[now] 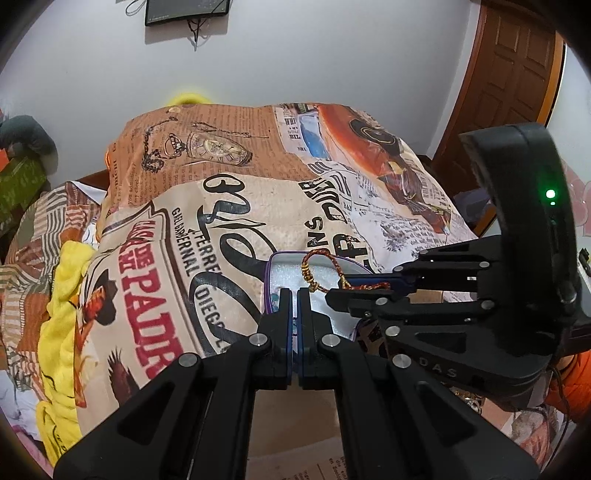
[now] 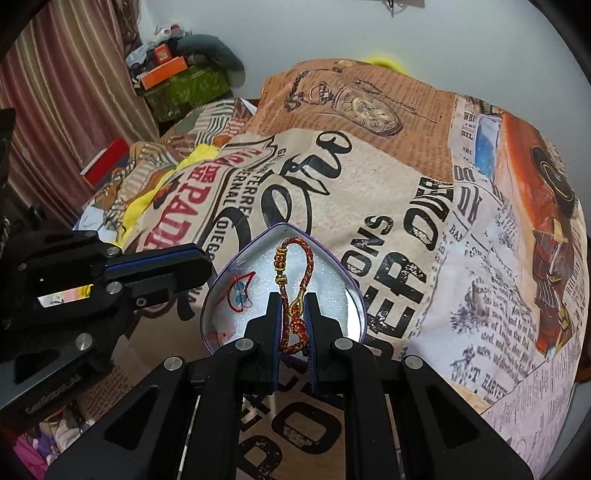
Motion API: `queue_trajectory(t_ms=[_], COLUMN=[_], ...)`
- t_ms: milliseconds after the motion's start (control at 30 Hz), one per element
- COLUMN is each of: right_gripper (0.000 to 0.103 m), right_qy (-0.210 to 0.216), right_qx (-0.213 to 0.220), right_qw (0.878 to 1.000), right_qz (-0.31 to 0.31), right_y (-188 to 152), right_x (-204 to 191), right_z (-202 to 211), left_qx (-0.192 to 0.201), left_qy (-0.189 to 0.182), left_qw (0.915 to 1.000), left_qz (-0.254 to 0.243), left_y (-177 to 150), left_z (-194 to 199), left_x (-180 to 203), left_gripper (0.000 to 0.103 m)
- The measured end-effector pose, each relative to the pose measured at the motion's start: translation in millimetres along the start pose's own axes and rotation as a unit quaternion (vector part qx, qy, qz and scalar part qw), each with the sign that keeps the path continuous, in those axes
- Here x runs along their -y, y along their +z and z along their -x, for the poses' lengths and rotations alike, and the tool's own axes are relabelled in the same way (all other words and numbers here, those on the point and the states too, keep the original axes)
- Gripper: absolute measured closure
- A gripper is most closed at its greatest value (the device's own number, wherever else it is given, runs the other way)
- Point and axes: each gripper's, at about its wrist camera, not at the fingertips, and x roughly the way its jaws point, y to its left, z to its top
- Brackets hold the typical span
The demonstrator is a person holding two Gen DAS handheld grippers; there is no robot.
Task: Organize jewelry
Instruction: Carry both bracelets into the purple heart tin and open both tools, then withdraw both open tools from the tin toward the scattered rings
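A heart-shaped purple box [image 2: 334, 264] with white foam lining lies on the printed bedspread [image 2: 369, 184]; it also shows in the left wrist view [image 1: 273, 267]. My right gripper [image 2: 293, 299] has its fingers slightly apart around a red-and-gold braided bracelet [image 2: 295, 266] that rests over the foam; the bracelet also shows in the left wrist view [image 1: 314, 269]. A thin red cord with blue beads [image 2: 240, 290] lies in the box's left part. My left gripper [image 1: 293, 295] is shut and empty at the box's near edge; in the right wrist view it [image 2: 199, 258] sits left of the box.
Yellow cloth [image 1: 62, 295] lies rumpled at the bed's left. A green box with orange items [image 2: 184, 85] stands by the curtain. A wooden door [image 1: 517, 74] is at the right, a wall screen [image 1: 184, 11] above.
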Motion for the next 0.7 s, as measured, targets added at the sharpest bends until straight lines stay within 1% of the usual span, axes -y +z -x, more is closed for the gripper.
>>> queue_trajectory(t_ms=[133,200,267,300,400,467,533,700], right_gripper=[0.092,0.089,0.083,0.082,0.081,0.081,0.081,0.080], right_qy=[-0.010,-0.010,-0.014,-0.017,-0.026,-0.028,-0.027,-0.032], right_qx=[-0.002,-0.009,-0.013,-0.013,-0.011,-0.008,-0.003,0.017], right_qw=[1.000,1.000,1.000,1.000,1.000,1.000,1.000,0.999], right_qz=[0.006,0.007,0.009,0.010,0.011,0.008,0.002,-0.010], right_y=[0.1,0.5,0.3,0.0,-0.4,-0.6,-1.3,-2.8], right_x=[-1.5,-1.4,-1.5,-1.6,-1.6,-1.1,-0.3,-1.0], right_z=[-0.1,-0.7,-0.6,0.1,4.4,9.5,17.3,41.9], left_qx=[-0.004,-0.007,-0.009,-0.009,-0.007,-0.003,0.003,0.017], left_qy=[0.010,0.016,0.021,0.024,0.035,0.040,0.045,0.050], left_qw=[0.9999,0.9998,0.9997,0.9997,0.9993,0.9991,0.9989,0.9986], left_qz=[-0.001,0.000,0.001,0.002,0.007,0.010,0.012,0.010], left_y=[-0.7,-1.3,-1.7,-1.9,-3.3,-4.0,-4.1,-2.5], left_z=[-0.2,0.2,1.2,2.2,7.6,11.2,17.6,38.2], left_x=[0.1,-0.9,-2.5,-3.0,-4.4,-4.8,-3.7,2.9], left_gripper=[0.101,0.100,0.099,0.098,0.088,0.076,0.070,0.063])
